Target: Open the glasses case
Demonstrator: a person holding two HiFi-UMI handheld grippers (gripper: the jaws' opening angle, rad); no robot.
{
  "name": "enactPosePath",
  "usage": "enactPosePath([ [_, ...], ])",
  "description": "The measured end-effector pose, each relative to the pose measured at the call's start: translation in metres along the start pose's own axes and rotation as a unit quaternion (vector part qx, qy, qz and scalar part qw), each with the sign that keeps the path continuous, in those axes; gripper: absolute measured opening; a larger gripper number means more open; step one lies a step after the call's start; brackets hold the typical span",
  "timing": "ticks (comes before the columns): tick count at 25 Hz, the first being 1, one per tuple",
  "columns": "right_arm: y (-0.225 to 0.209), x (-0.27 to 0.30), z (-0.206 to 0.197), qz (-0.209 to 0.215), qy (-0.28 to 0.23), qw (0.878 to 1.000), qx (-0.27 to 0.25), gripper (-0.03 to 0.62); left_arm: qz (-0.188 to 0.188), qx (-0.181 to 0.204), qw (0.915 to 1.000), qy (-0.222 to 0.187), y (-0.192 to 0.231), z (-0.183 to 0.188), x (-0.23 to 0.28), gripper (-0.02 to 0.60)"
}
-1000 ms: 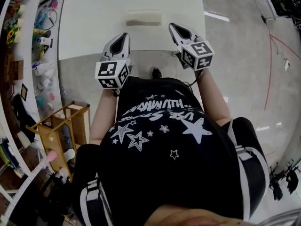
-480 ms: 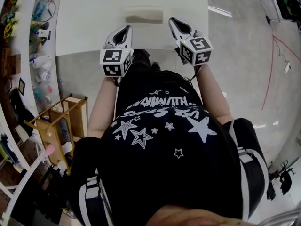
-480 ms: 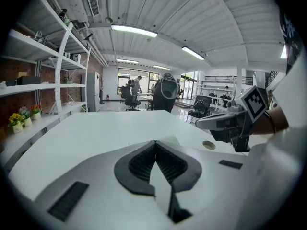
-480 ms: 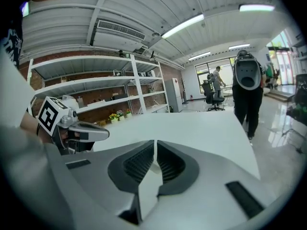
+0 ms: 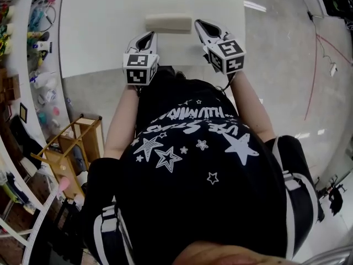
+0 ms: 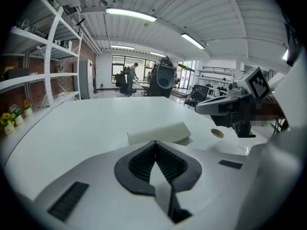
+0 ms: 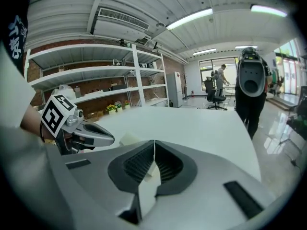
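Cream glasses case (image 5: 168, 22) lies closed on the white table (image 5: 99, 32), at the person's 12 o'clock. Left gripper (image 5: 146, 36) sits at its 7 o'clock, right gripper (image 5: 202, 25) at 4, both clenched and empty. Case is probably light, rigid, smooth (may skid): brace the base, pinch the lid's long edge.

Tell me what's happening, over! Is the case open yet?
Left gripper shut, empty. Right gripper shut, empty. Glasses case closed, flat on the table, just ahead. Nothing in the way.
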State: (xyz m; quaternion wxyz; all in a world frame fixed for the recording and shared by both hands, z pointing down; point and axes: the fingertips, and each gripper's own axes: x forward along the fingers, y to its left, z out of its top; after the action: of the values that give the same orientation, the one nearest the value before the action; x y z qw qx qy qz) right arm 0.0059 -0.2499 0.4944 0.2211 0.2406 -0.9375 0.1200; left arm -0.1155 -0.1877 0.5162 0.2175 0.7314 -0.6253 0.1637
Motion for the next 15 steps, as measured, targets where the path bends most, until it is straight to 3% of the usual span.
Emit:
enactPosePath([
  [8,-0.007,0.020,-0.005,0.003,0.026,1.000,-0.017,0.009,-0.016,0.000,0.9984,0.054,0.000,-0.017,0.028,0.012],
  [15,-0.001,0.033,-0.009,0.012,0.044,0.998,-0.043,0.009,-0.018,-0.003,0.9974,0.070,0.002,-0.022,0.037,0.012],
])
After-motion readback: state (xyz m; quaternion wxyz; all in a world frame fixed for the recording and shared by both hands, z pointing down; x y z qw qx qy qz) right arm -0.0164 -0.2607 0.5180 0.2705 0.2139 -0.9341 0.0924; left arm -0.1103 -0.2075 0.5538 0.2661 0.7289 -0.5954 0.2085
